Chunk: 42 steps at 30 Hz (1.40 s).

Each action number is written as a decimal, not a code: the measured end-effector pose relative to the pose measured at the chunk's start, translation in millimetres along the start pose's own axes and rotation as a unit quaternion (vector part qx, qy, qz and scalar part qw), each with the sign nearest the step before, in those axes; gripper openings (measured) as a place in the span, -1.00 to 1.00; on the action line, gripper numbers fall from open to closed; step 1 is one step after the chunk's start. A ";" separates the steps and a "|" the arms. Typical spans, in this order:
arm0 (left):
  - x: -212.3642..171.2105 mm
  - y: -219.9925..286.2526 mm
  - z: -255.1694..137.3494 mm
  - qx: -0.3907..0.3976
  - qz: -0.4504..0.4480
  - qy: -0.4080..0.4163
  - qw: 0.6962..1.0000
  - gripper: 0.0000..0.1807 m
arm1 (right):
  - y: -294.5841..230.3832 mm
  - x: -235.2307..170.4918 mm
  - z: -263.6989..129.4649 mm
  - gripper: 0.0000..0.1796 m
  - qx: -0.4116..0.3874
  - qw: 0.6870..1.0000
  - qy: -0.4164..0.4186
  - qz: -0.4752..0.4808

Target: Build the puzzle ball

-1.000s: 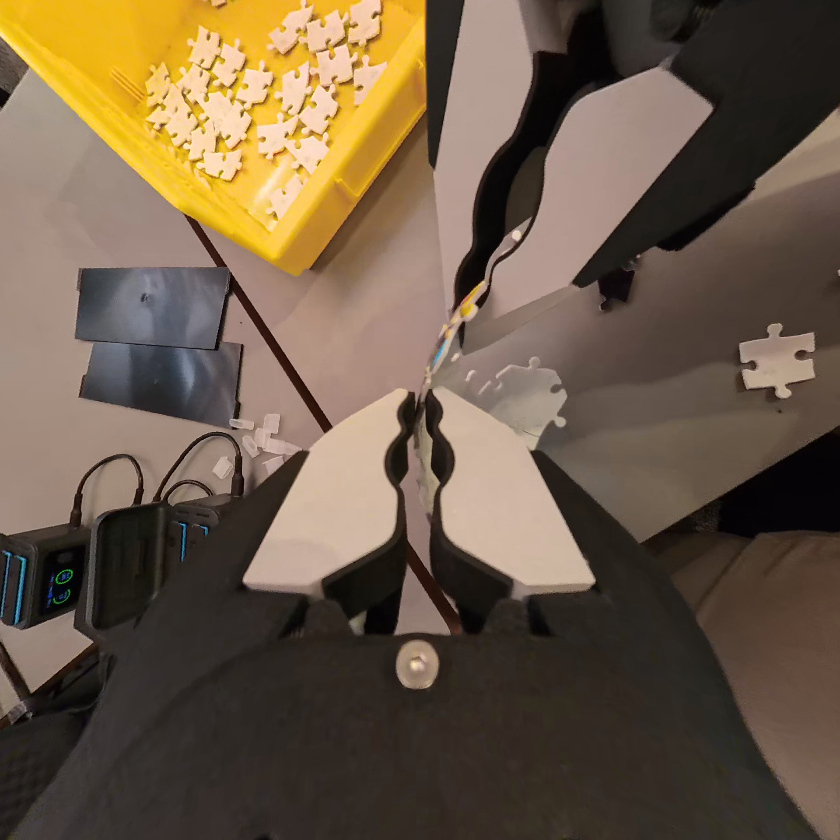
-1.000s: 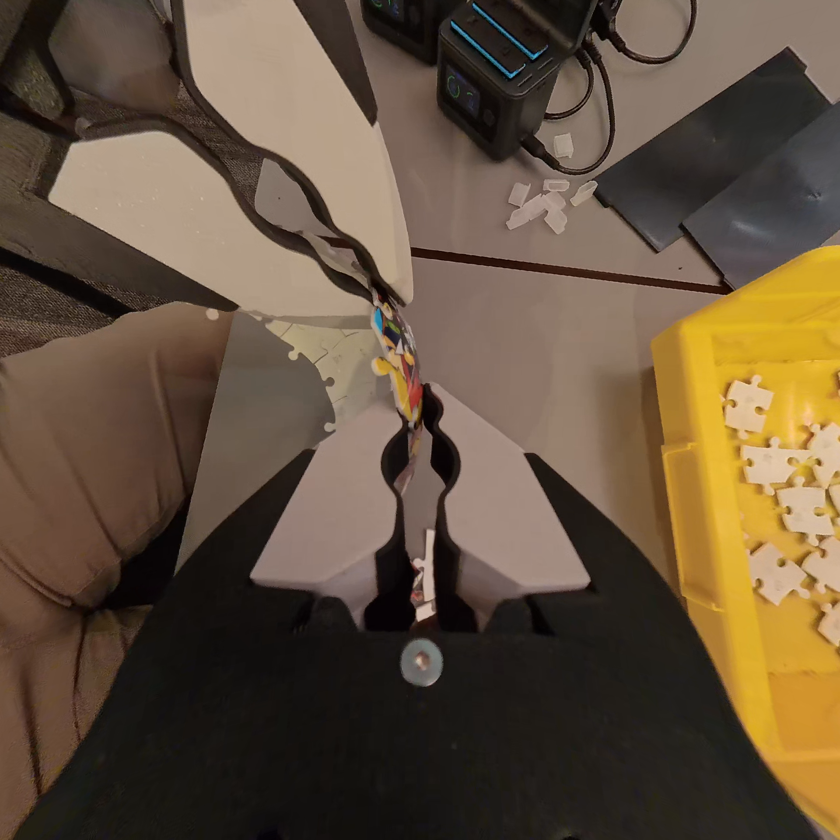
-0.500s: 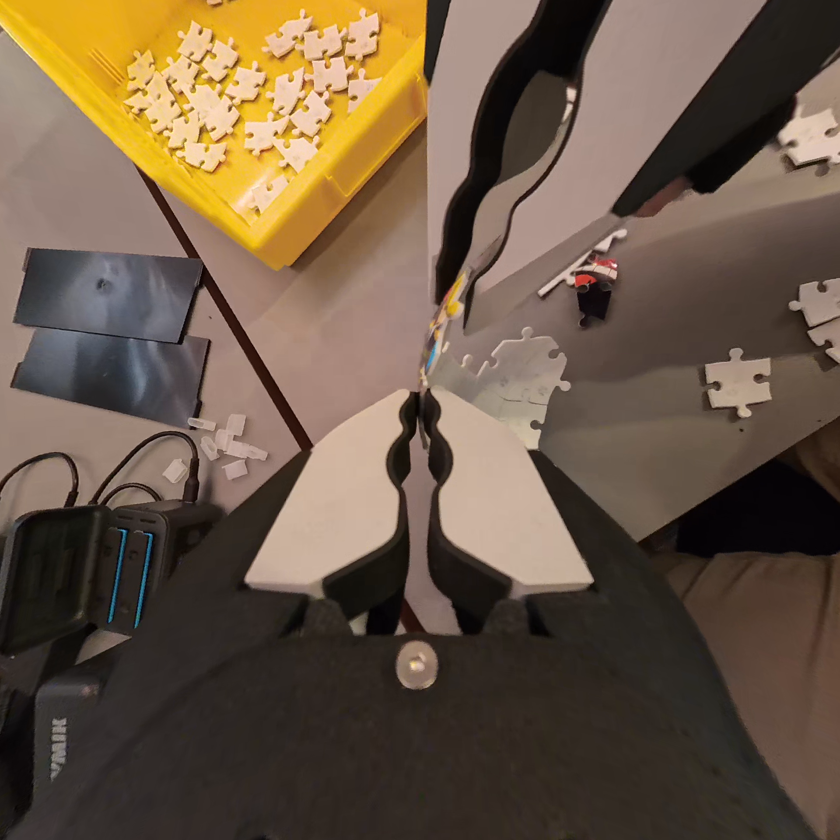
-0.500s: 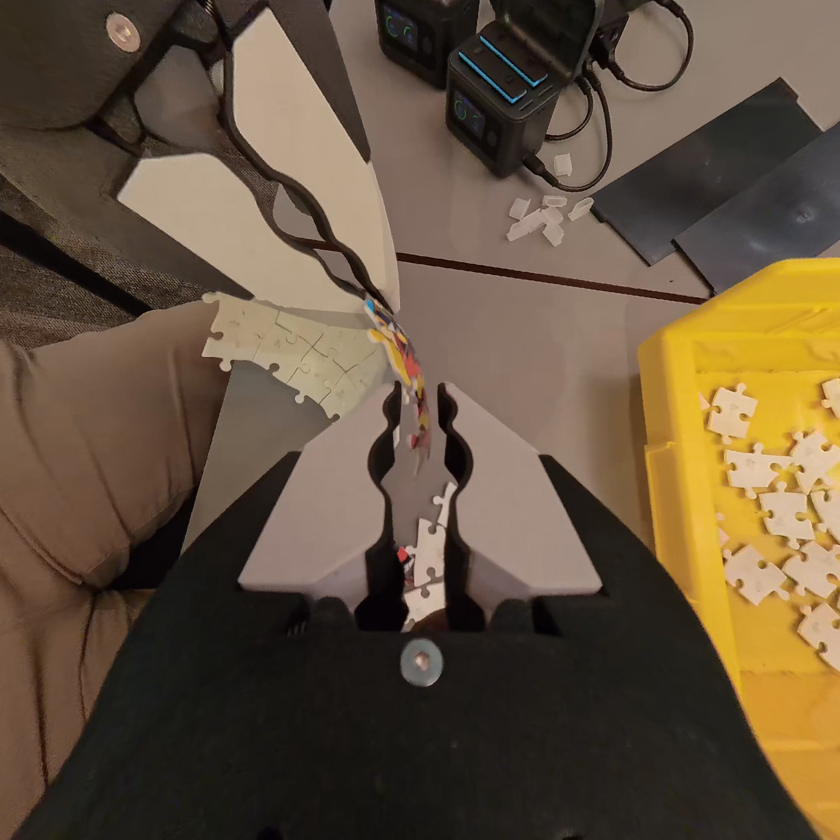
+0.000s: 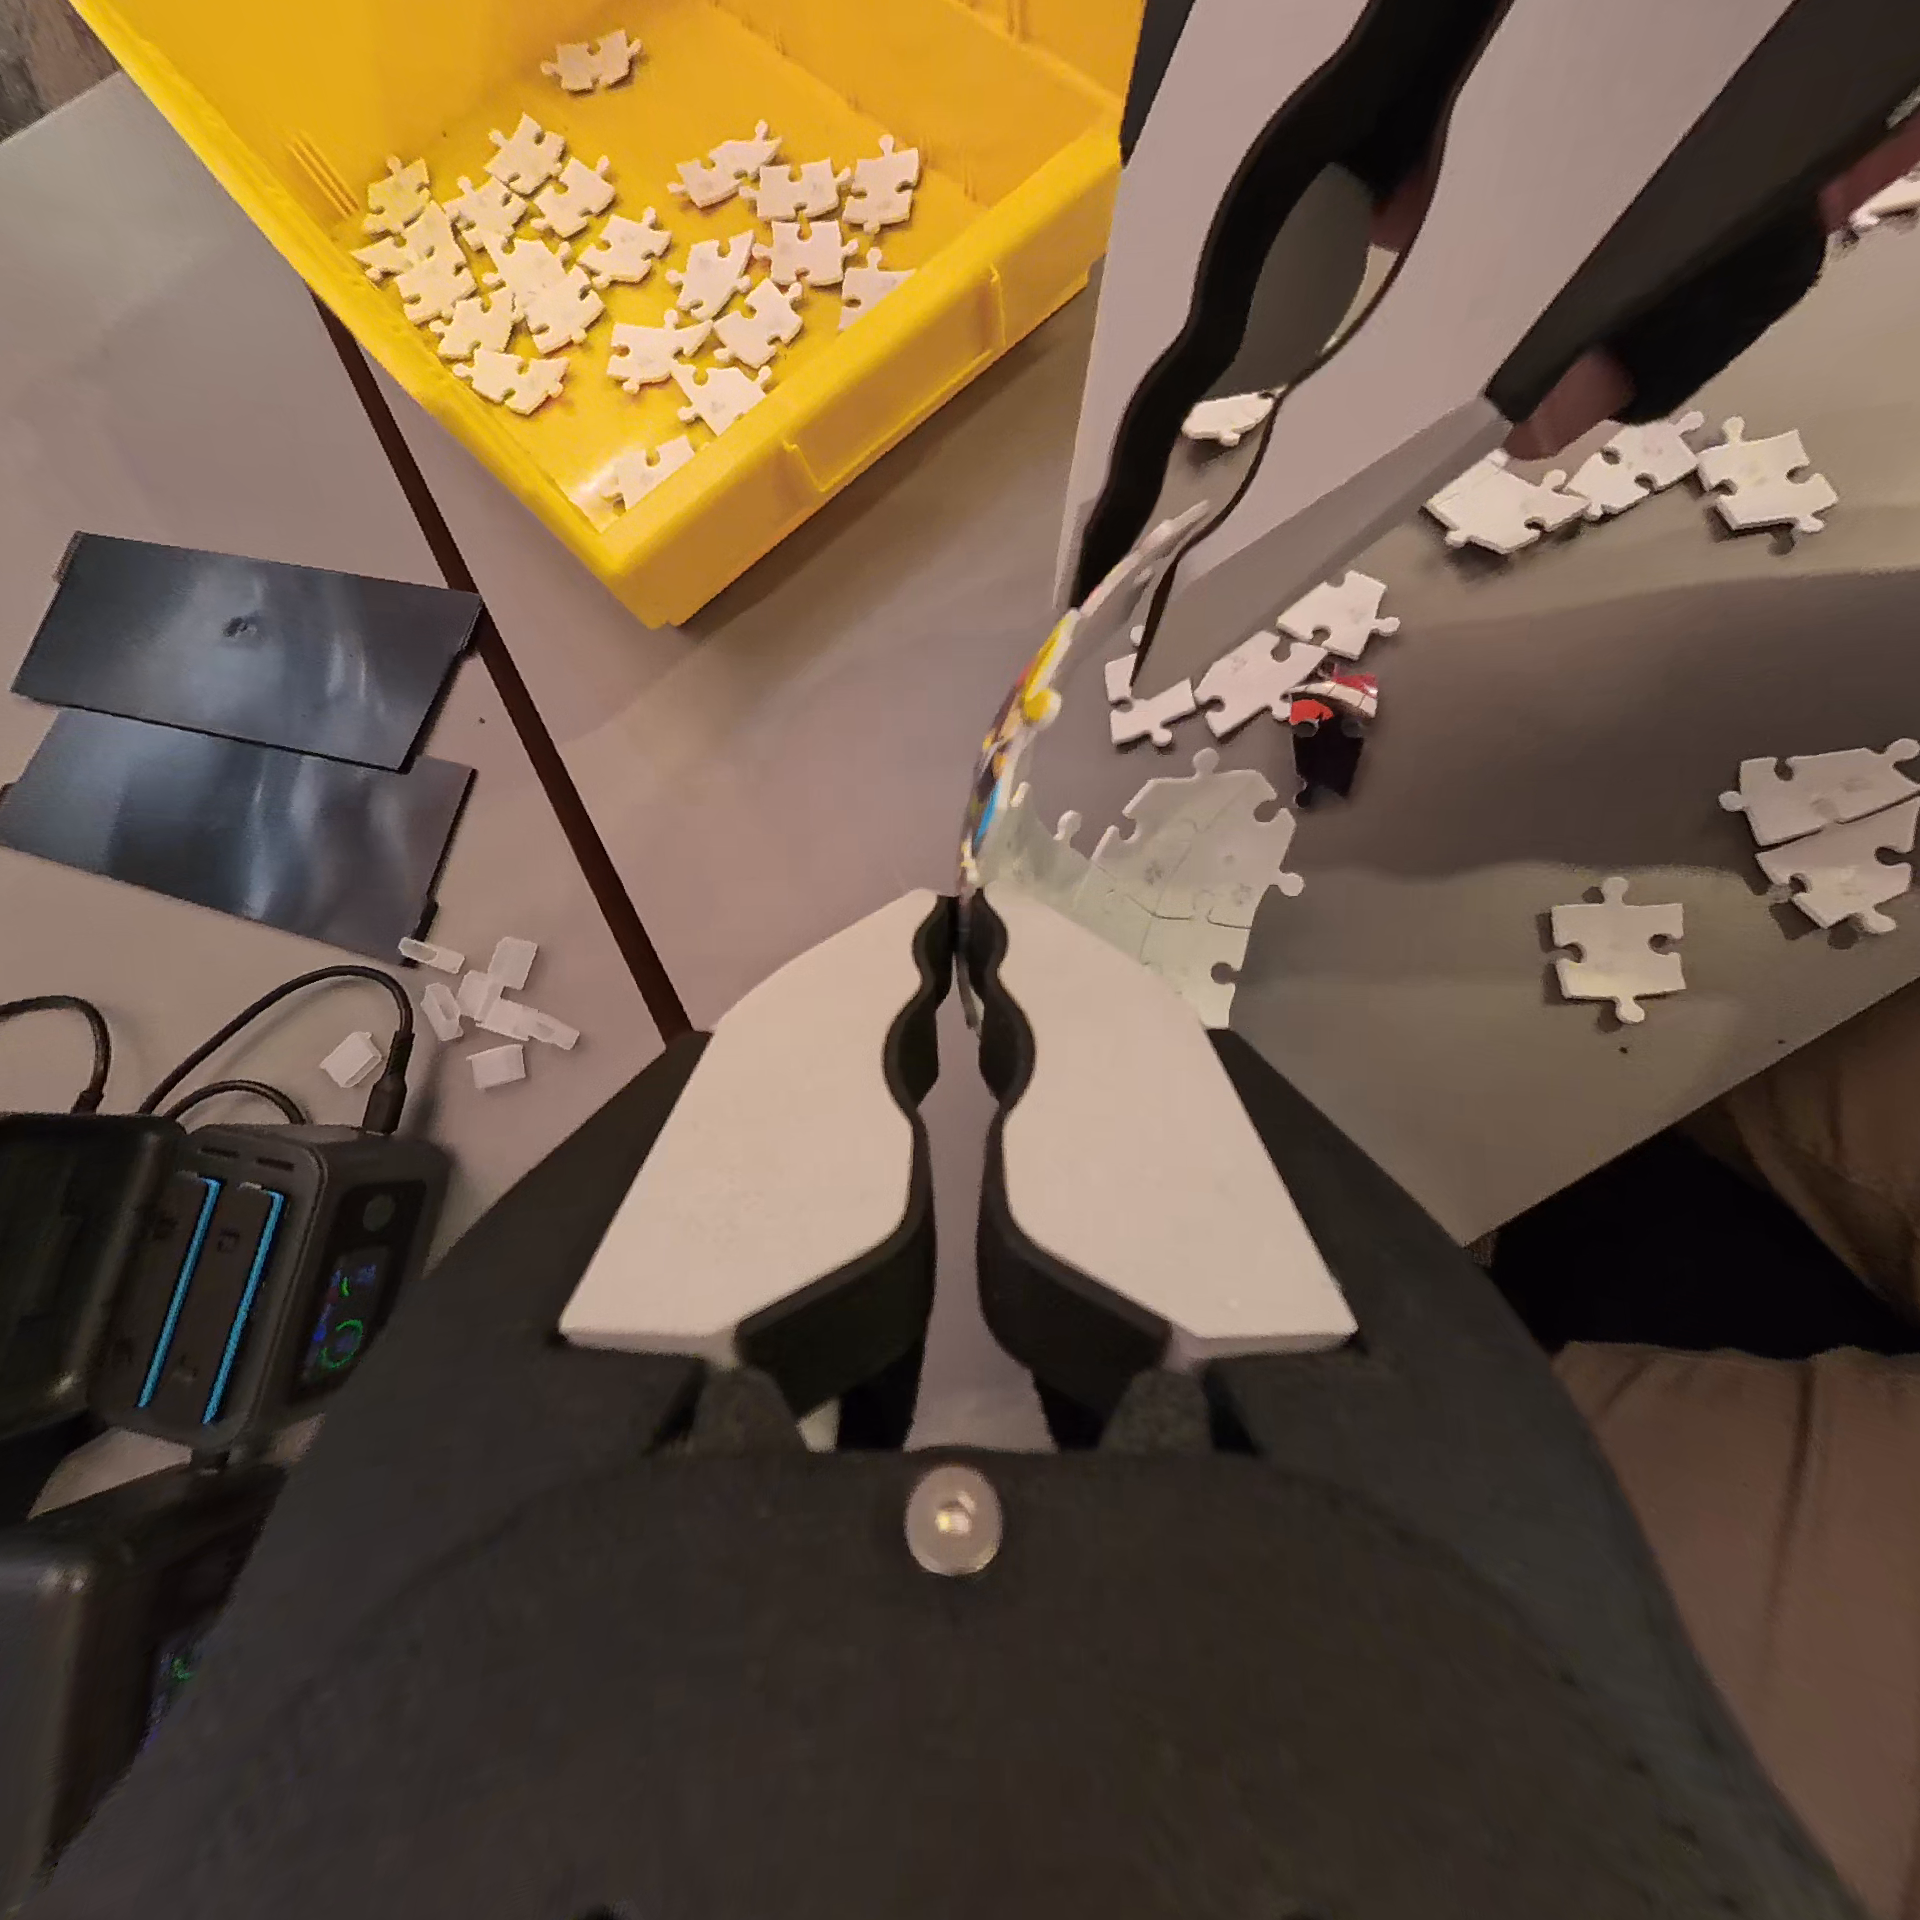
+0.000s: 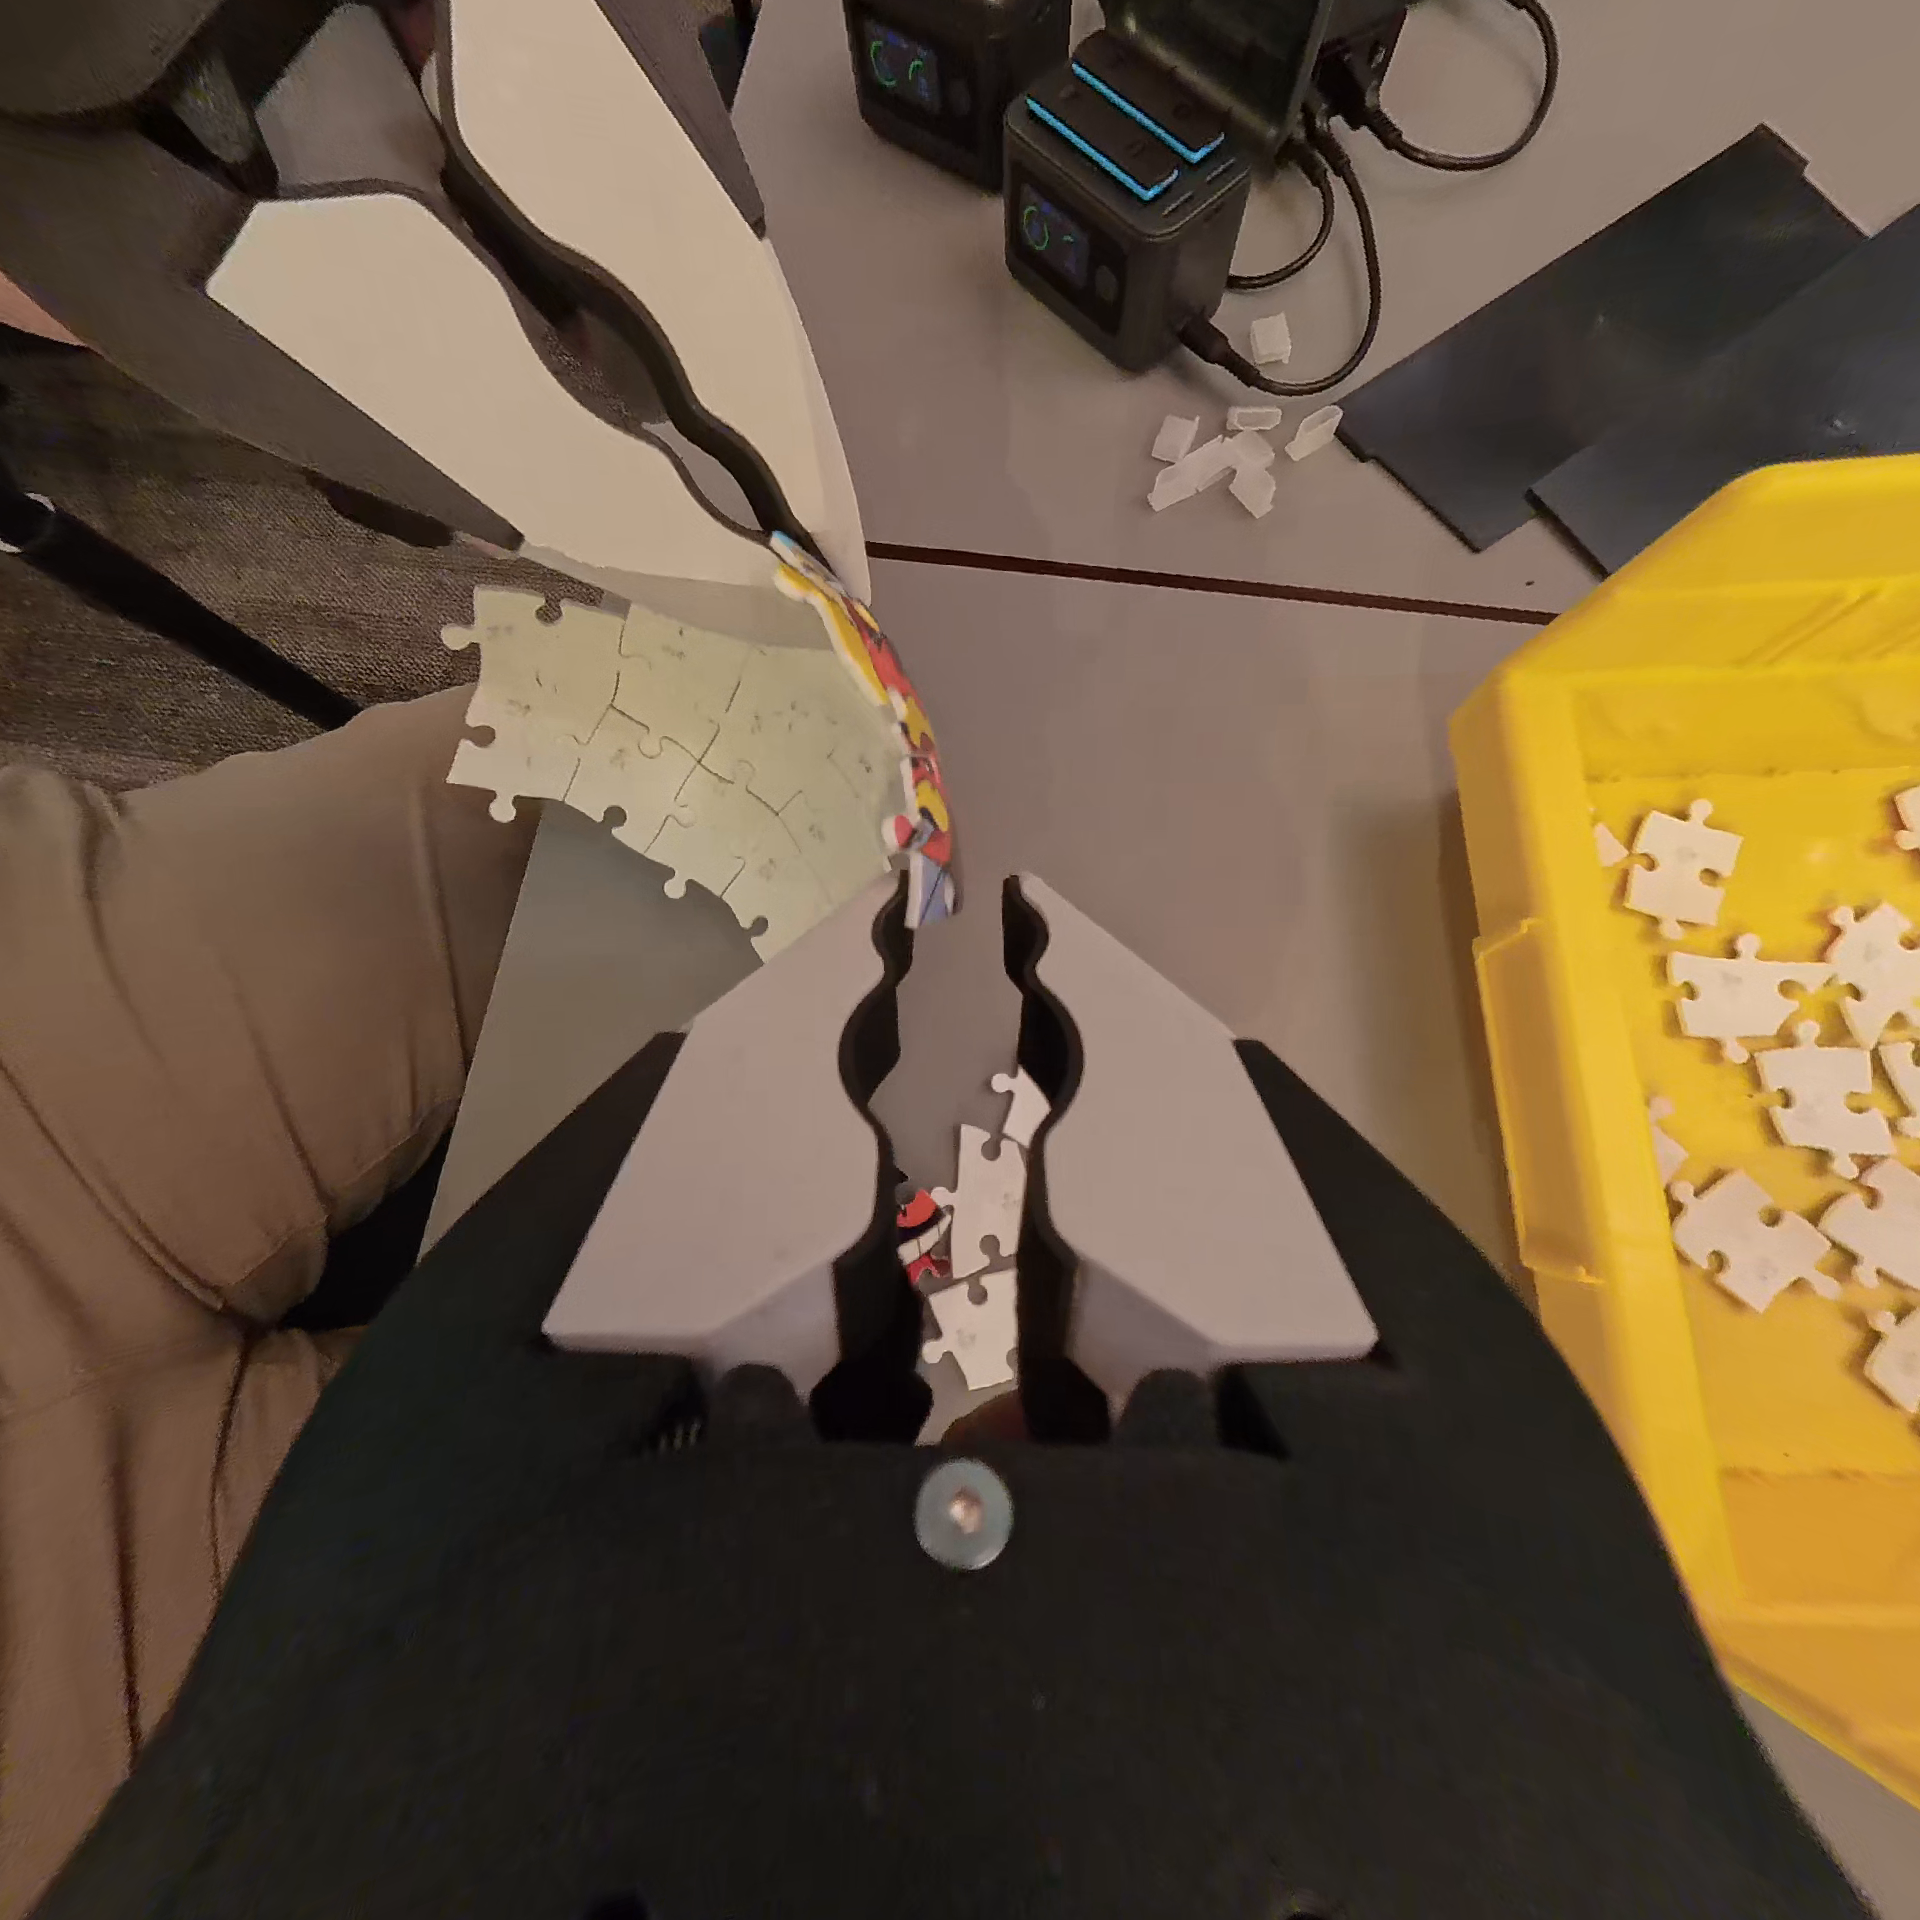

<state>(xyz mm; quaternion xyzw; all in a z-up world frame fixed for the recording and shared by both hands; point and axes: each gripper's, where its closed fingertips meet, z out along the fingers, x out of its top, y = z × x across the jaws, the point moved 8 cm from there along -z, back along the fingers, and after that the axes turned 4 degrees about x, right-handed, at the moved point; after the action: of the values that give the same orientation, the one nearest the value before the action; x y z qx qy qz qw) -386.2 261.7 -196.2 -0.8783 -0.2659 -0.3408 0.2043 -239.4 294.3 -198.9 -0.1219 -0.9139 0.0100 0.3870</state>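
Over the desk (image 5: 790, 748), mid-join on a curved puzzle section.

Far left: dark flat panels (image 5: 249, 644), charger boxes (image 5: 208, 1278) with cables, small clear caps (image 5: 483, 1003). Then yellow bin (image 5: 883, 468) of loose white-backed pieces (image 5: 623, 249), kept within reach as stock. Centre: left gripper (image 5: 966, 914), jaws nearly closed, pinching lower edge of assembled curved section (image 6: 707, 748), held on edge so printed face and blank back both stay reachable. Right gripper (image 6: 956, 894), jaws parted, nothing clamped, tips just beside section's coloured rim. Right: more loose pieces (image 5: 1621, 945) scattered on desk. Ball judged far from complete.
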 end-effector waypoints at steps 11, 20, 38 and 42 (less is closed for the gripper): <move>-1.4 6.4 1.6 0.001 -0.023 0.015 1.000 -0.97 | -2.7 -2.6 3.1 -0.99 0.003 1.000 0.008 0.013; -2.6 8.0 2.4 0.006 -0.034 0.017 0.999 -0.97 | -3.0 -3.4 3.9 -1.00 -0.001 1.000 0.009 0.018; -7.8 8.1 1.9 0.007 -0.077 0.039 0.996 -0.98 | 2.3 -8.0 -14.5 -0.72 -0.004 0.999 0.030 0.042; -12.2 6.8 -0.2 0.006 -0.102 0.045 0.994 -0.98 | 8.6 -17.0 -27.4 -0.71 -0.004 0.997 0.039 0.060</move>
<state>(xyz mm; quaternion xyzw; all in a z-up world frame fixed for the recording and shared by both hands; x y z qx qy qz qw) -389.9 252.4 -205.9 -0.8290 -0.3464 -0.3978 0.1858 -206.7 296.6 -192.7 -0.1789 -0.8890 0.0246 0.4208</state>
